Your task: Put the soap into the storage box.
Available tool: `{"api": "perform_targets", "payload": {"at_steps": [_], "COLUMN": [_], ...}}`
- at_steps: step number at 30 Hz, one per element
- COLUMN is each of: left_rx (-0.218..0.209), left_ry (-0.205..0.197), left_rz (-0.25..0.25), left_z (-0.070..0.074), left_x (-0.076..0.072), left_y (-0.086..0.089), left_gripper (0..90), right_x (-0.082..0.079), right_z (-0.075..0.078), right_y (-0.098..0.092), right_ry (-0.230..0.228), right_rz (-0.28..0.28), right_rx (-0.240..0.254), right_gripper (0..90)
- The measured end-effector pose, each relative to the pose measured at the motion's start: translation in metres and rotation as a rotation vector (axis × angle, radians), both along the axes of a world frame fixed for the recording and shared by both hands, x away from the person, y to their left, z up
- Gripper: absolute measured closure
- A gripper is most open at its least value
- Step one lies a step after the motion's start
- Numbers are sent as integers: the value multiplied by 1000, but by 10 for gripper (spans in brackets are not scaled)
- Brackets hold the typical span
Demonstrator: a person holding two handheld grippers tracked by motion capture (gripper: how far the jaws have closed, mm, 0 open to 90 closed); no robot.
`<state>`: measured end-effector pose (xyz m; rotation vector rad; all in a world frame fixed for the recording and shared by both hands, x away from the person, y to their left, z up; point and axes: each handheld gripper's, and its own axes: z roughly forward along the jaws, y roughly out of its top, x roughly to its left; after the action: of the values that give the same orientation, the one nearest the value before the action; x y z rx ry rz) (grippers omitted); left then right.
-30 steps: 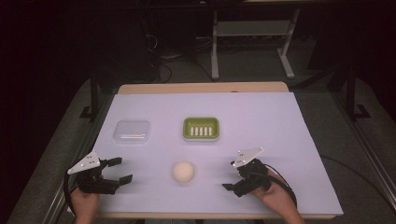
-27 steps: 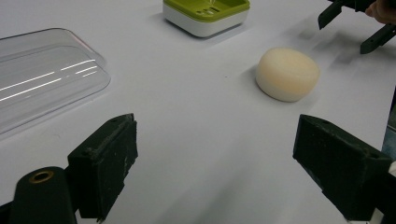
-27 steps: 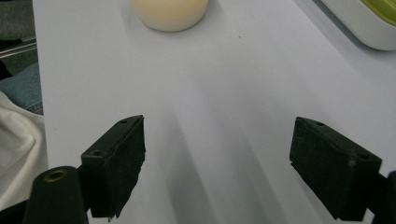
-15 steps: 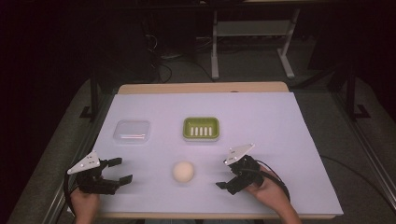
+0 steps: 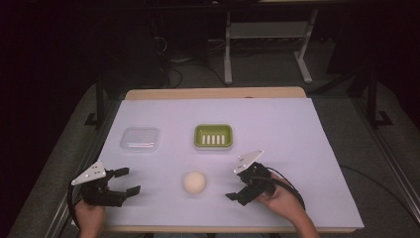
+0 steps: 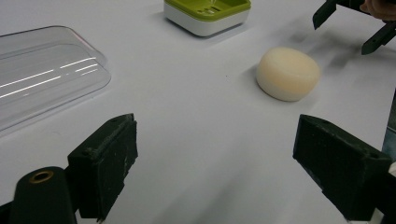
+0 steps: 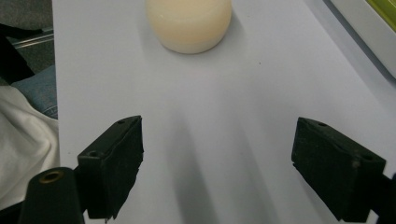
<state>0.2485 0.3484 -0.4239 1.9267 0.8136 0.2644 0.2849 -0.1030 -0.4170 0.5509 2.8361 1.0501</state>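
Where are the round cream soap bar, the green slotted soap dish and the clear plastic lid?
round cream soap bar (image 5: 194, 182), high view, top face
green slotted soap dish (image 5: 213, 135), high view, slotted middle
clear plastic lid (image 5: 140, 139), high view, flat top

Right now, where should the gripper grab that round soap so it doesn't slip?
Probably around the soap's middle, across its rounded sides. It lies flat, low and domed on the table, so pads on opposite sides at its widest part should hold best. The right gripper is open, nearest, and already faces it, so come from that side.
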Motion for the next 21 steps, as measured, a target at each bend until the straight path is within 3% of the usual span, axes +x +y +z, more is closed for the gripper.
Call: {"api": "perform_targets", "payload": {"at_steps": [21], "left_rx": [-2], "left_ry": [-4], "left_rz": [8], "left_z": [0], "left_x": [0], "left_y": [2], "left_gripper": [132], "right_x": [7], "right_z": [18], "right_y": [22], "right_ry": [-29], "right_rz": [72], "right_rx": [-18], "right_gripper": [156]}}
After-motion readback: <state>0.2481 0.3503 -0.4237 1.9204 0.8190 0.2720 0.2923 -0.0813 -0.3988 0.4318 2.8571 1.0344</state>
